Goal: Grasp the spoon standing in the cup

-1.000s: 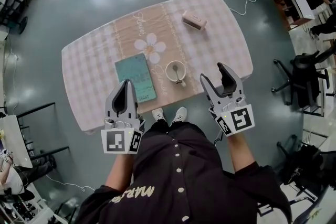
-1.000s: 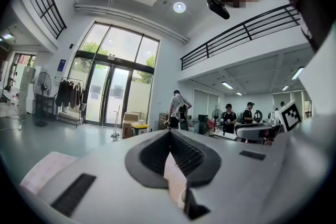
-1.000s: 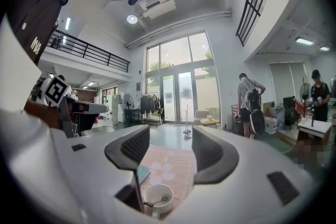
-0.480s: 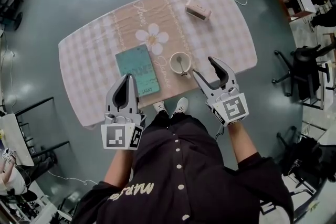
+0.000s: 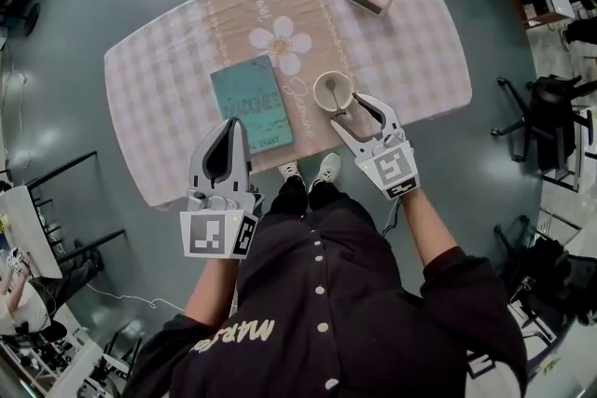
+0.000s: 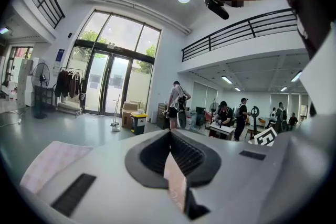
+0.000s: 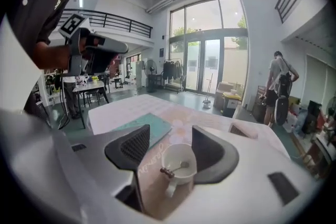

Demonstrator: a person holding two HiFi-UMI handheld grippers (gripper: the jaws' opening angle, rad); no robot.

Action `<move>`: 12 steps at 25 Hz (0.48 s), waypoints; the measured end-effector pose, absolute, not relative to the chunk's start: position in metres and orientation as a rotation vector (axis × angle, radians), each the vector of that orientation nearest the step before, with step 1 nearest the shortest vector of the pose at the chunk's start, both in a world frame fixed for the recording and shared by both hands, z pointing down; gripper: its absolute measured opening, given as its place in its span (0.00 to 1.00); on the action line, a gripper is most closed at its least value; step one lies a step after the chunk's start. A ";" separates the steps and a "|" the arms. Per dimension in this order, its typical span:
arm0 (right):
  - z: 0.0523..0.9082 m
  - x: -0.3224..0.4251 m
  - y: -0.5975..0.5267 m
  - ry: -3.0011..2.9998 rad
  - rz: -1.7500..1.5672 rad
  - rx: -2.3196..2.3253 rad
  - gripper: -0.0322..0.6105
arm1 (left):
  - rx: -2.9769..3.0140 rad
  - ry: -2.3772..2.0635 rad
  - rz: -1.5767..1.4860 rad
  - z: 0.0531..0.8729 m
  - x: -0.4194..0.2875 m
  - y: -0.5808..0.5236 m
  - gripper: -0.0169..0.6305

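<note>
Cup [image 7: 178,161] is white and sits right between the right gripper [image 7: 172,139]'s jaws, which are wide apart and gripping nothing. Spoon [image 7: 174,168] leans inside it, with the handle end poking over the rim on the side nearest the gripper and the bowl end down inside, too small to see well. Can't tell if either jaw touches the cup. Left gripper [image 6: 169,139] has its jaws pressed together with nothing between them.

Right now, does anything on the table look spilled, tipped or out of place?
Nothing stands out. The cup stands upright with the spoon leaning inside, the book lies flat beside it, and the tablecloth shows no spill.
</note>
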State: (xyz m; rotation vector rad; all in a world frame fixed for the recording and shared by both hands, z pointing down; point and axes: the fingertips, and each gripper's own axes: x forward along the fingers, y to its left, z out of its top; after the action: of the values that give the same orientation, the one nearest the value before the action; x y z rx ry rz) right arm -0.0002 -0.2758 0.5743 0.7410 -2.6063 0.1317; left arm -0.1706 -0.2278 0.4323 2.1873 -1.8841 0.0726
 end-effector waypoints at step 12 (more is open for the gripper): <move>0.677 0.003 -0.255 -2.368 -0.095 0.487 0.41 | 2.127 -1.890 0.113 0.454 -0.177 -0.205 0.04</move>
State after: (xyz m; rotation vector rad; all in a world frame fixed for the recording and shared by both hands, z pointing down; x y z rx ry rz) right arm 0.0031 -0.2554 0.6770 0.4869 -2.3683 -0.0945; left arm -0.1769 -0.2052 0.4536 2.1265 -1.8903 0.1133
